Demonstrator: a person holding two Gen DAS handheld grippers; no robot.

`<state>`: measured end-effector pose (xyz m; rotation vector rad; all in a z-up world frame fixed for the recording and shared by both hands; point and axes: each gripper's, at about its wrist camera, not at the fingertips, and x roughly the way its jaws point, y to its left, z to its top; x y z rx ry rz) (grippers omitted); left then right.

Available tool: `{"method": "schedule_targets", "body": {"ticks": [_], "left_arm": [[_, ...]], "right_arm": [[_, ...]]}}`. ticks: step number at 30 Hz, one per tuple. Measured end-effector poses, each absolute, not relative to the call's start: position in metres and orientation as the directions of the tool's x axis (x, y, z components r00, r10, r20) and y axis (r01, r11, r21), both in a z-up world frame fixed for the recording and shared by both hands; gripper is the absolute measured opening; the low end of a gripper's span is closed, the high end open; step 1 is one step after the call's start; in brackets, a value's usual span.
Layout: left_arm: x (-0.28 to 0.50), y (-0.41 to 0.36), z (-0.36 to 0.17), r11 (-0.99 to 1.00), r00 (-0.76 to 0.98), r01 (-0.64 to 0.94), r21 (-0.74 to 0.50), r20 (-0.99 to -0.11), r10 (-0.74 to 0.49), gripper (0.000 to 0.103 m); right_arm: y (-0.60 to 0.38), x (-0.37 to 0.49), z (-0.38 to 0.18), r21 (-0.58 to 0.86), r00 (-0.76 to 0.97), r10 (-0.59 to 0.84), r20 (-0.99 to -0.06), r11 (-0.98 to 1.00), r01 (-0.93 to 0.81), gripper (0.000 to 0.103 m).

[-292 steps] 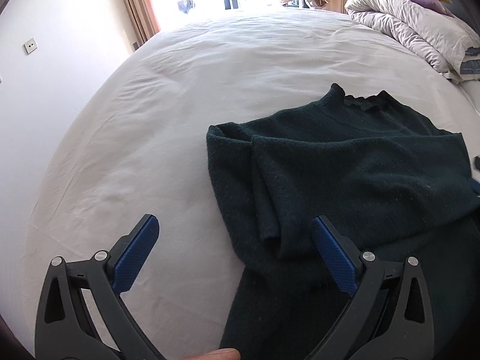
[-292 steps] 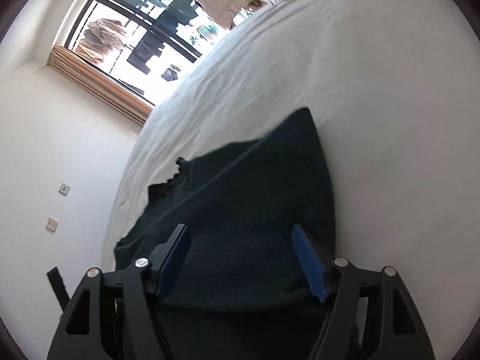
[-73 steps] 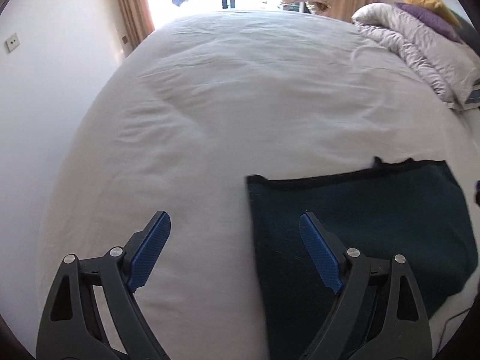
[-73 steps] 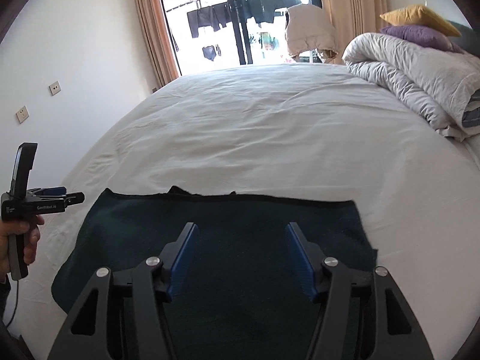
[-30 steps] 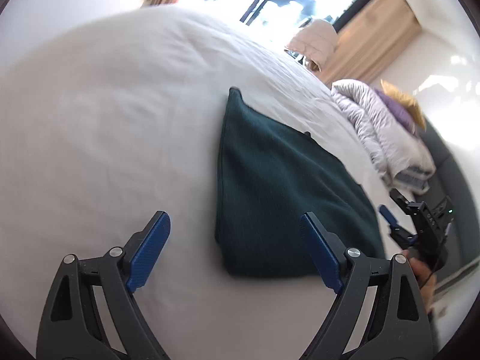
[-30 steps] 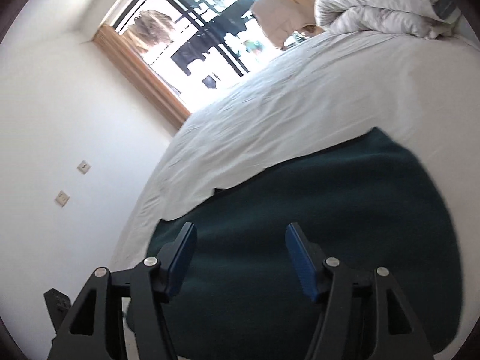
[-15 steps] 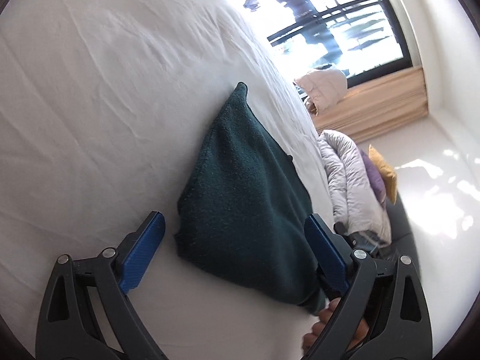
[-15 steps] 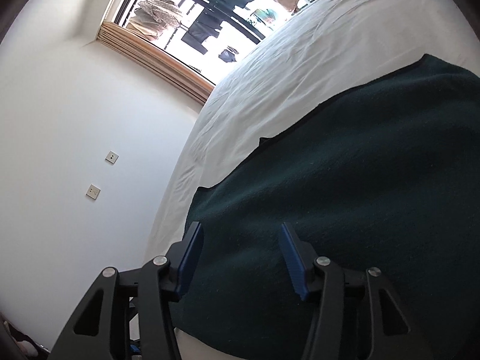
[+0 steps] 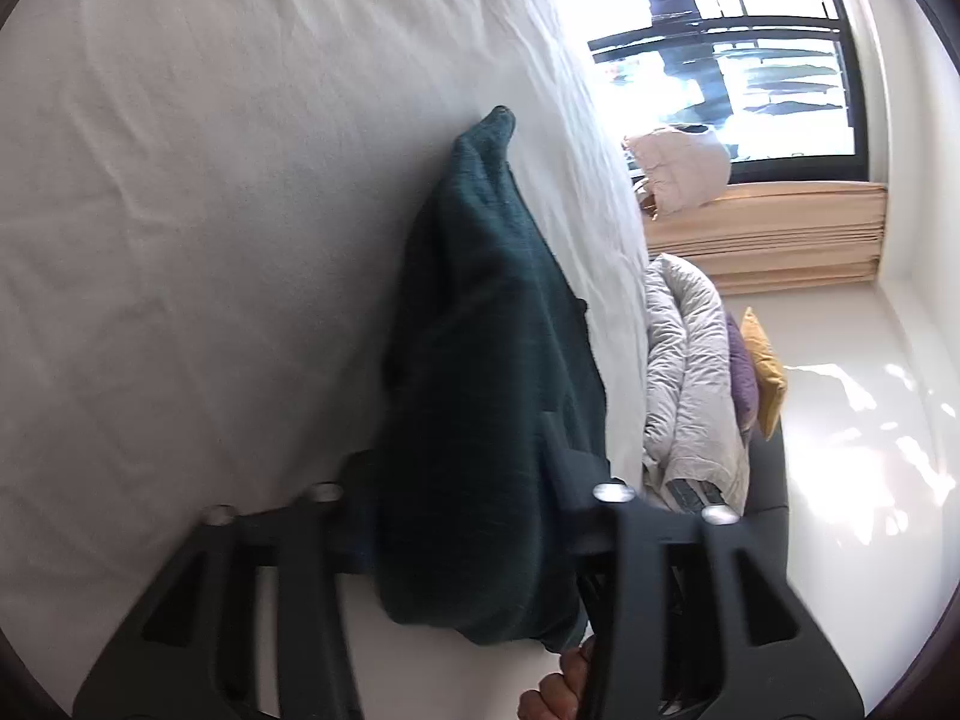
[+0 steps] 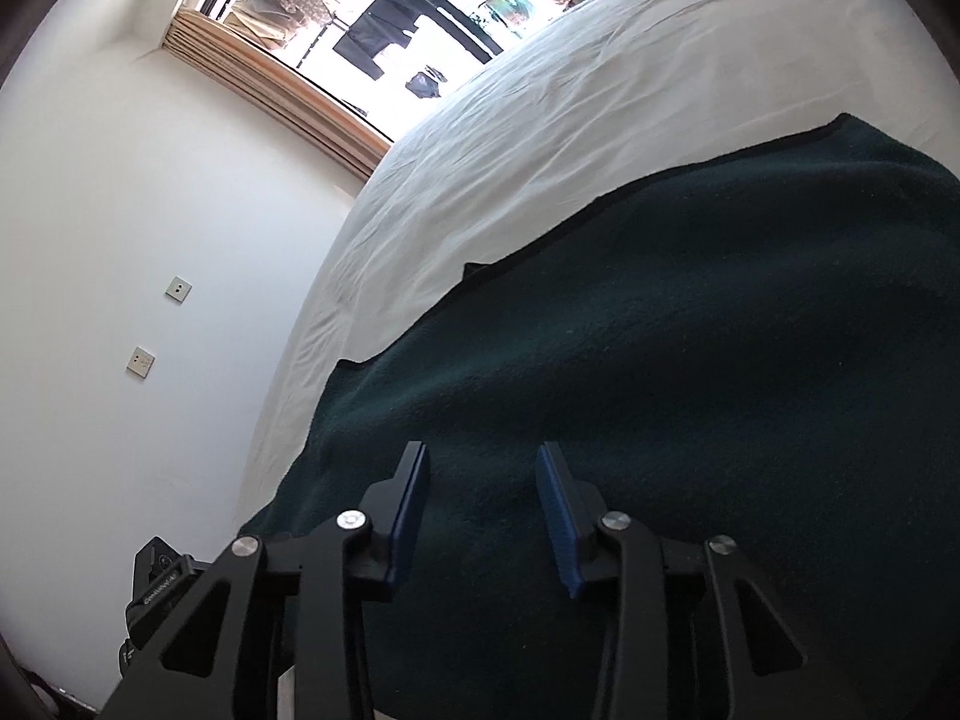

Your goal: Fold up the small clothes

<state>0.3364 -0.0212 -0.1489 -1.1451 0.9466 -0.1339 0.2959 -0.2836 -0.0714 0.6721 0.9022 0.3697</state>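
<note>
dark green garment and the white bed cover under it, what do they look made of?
Green garment: looks like a soft knit, perhaps wool or fleece. Signs: matte, fuzzy nap, thick rounded fold where it bunches in the left gripper, whose jaws are closing on it. White bed sheet: likely thin woven cotton; smooth, matte, with fine sharp creases. Exact fibres cannot be told.

The folded garment [image 10: 690,360] is laid on the bed [image 10: 600,96], near the bed's edge closest to the cameras, and the sheet is left bare beyond it toward the window [image 10: 384,18]. In the left wrist view, an end of the garment is located between the closing jaws of the left gripper [image 9: 462,516], with the quilt [image 9: 690,384] and two cushions [image 9: 757,372] positioned beyond it at the bed's far side. In the right wrist view, the right gripper [image 10: 483,510] is positioned over the garment with its jaws closing, and two wall plates [image 10: 159,324] are located on the wall to the left of the bed.
</note>
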Motion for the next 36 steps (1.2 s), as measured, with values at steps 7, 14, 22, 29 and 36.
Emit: {"method": "schedule_targets", "body": {"ticks": [7,14,22,29,36], "left_arm": [[0.349,-0.032,-0.146,0.509,0.655,-0.315,-0.801,-0.571,-0.495,0.025],[0.347,-0.058,-0.099,0.654,0.709,-0.179,-0.735,-0.558,-0.431,0.024],[0.359,-0.156,-0.027,0.858,0.733,0.109,-0.502,-0.543,-0.411,0.024],[0.356,-0.292,-0.04,0.92,0.693,0.344,-0.189,-0.61,-0.385,0.024],[0.338,-0.34,-0.084,0.92,0.682,0.388,-0.052,-0.655,-0.325,0.023]], "right_arm": [[-0.288,0.306,-0.088,0.594,0.553,0.46,-0.695,0.8,0.08,0.0],[-0.28,0.307,-0.099,0.527,0.537,0.413,-0.735,0.847,0.07,0.0],[-0.323,0.295,-0.085,0.684,0.577,0.541,-0.612,0.729,0.041,0.058],[-0.403,0.303,-0.067,0.812,0.554,0.674,-0.489,0.583,0.007,0.084],[-0.4,0.319,-0.093,0.797,0.441,0.71,-0.548,0.604,0.019,0.085]]}}
